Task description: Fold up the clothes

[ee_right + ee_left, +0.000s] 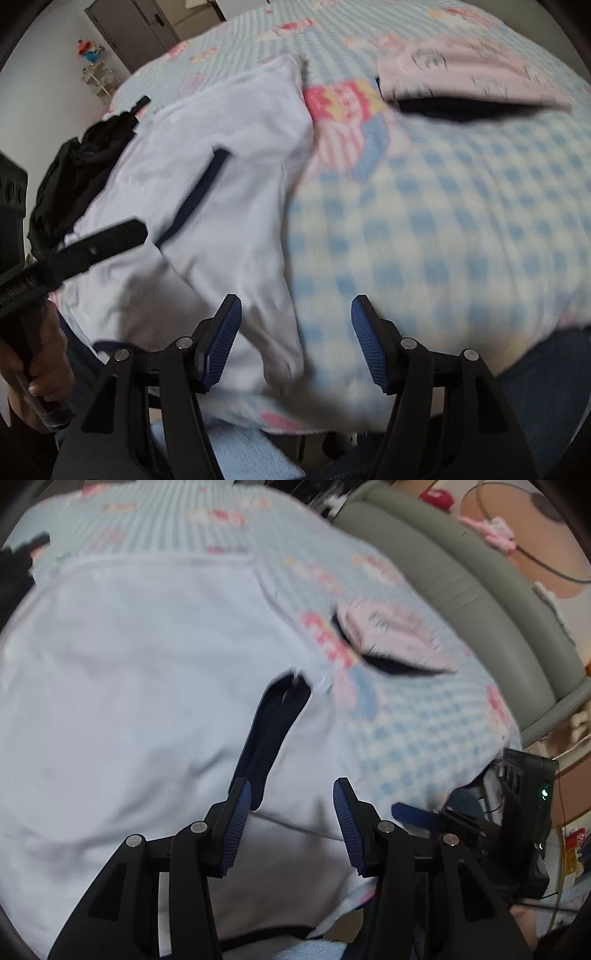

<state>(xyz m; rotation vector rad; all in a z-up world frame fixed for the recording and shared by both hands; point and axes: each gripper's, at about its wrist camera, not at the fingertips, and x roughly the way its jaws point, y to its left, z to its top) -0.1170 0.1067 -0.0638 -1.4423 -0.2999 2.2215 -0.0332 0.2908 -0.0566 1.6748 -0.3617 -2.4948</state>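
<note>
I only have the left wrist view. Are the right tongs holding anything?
Observer: No. The right tongs are open and empty, above the white shirt where its edge meets the checked blanket.
Operator: What's the dark scrap at my far left?
Observer: A crumpled black garment, lying against the shirt's side.
Operator: Anything beyond the bed there?
Observer: A small white shelf stands by the wall.
</note>
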